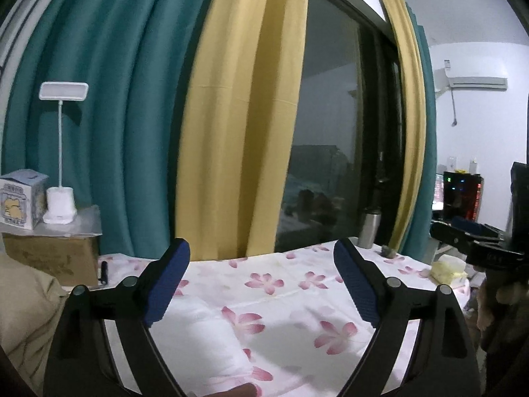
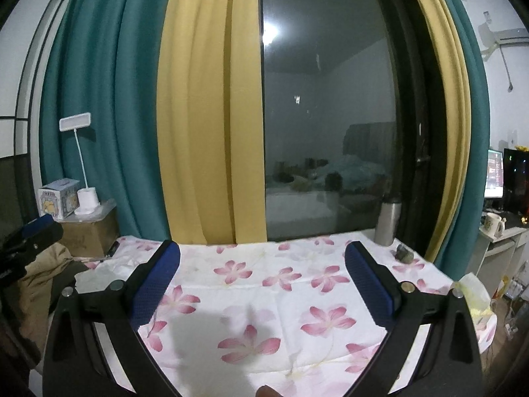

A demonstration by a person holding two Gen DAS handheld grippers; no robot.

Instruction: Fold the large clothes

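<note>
The flowered sheet is spread across the bed, its far edge met by the curtains at 12 o'clock. A tan garment is bunched at 9 o'clock, partly cut off. Both the left gripper and the right gripper are held wide apart, empty, over open sheet.

Cloth spread on the table. Flask at far right edge, before the window. Lamp and carton on a cardboard box, far left.
</note>
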